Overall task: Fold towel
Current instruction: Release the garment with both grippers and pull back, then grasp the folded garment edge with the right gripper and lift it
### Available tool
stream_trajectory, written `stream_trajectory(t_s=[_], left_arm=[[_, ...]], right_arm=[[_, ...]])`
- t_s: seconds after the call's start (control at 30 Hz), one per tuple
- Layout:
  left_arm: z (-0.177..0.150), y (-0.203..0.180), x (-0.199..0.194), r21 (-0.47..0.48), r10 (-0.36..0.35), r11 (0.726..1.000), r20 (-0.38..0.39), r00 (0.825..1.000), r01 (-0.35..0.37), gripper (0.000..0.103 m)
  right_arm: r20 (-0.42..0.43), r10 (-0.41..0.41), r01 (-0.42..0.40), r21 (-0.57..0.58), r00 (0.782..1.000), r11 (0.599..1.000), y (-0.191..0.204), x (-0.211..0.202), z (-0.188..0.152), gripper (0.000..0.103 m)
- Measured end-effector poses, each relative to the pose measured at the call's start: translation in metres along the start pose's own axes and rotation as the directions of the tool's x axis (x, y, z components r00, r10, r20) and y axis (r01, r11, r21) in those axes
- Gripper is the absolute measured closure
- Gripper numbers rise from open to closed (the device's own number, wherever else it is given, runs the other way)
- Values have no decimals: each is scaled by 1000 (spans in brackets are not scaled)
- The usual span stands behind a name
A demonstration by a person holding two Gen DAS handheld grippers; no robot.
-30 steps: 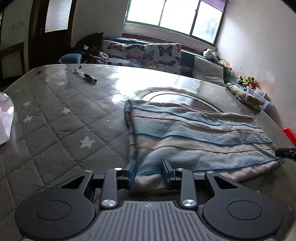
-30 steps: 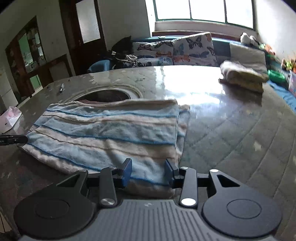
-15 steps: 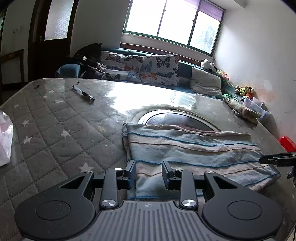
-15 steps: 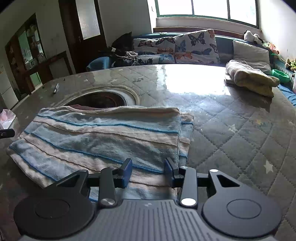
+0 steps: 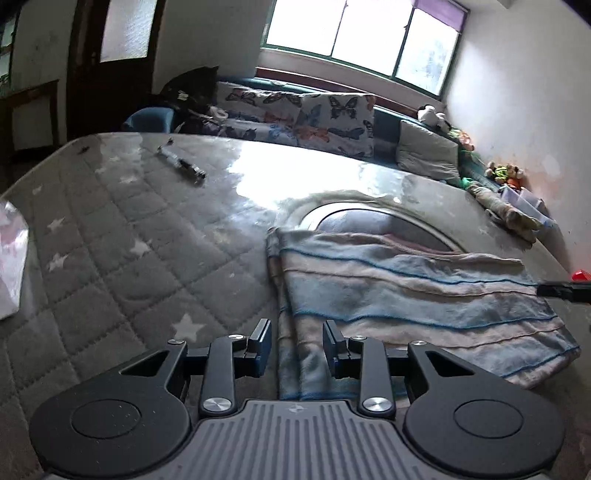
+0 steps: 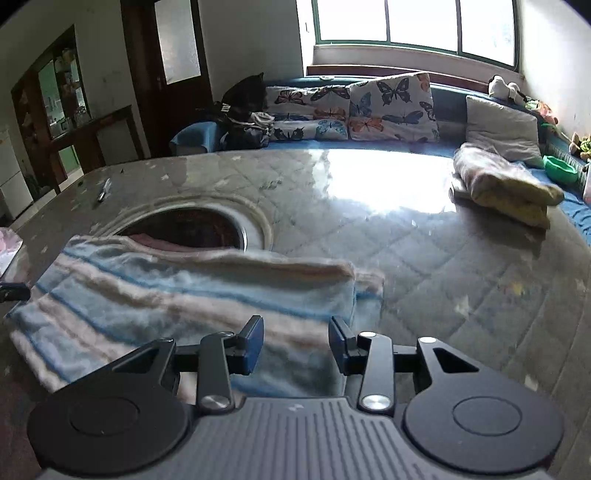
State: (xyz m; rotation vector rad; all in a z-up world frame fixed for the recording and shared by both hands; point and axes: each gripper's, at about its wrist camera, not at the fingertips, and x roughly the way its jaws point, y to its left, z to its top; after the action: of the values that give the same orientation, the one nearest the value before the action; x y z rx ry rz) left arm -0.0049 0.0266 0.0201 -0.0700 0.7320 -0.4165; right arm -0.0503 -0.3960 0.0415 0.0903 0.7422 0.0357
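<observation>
left gripper (image 5: pixel 296 345) standing part open, its fingers straddling the towel's left edge, grip unclear | right gripper (image 6: pixel 296 341) part open above the towel's right end, grip unclear | towel (image 5: pixel 406 295) lying folded on the quilted table (image 5: pixel 129 240), partly covering the round opening (image 6: pixel 192 225)

Window (image 6: pixel 413 22) backlight, tabletop (image 6: pixel 388 184) glare, fisheye-warped edges.

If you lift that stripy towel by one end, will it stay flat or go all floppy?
Probably floppy: the striped towel is soft cloth that already lies folded over itself with wavy edges. It looks fluffy, so likely light and not slippery. Lifted by one end, the rest would probably sag and drag on the quilted table cover.
</observation>
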Motion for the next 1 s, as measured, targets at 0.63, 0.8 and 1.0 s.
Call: stream_trajectory(t_s=[0.63, 0.8, 1.0], left_arm=[[1, -2, 6, -75, -18, 997, -91, 996, 11, 67], [6, 3, 1, -144, -41, 989, -85, 996, 29, 95], [21, -33, -33, -93, -80, 992, 50, 996, 84, 96]], right_arm=[[-7, -2, 2, -18, 1000, 1000, 15, 22, 29, 63], [-2, 117, -116, -71, 993, 991, 53, 8, 38, 63], [-35, 283, -285, -91, 958, 954, 99, -3, 60, 63]])
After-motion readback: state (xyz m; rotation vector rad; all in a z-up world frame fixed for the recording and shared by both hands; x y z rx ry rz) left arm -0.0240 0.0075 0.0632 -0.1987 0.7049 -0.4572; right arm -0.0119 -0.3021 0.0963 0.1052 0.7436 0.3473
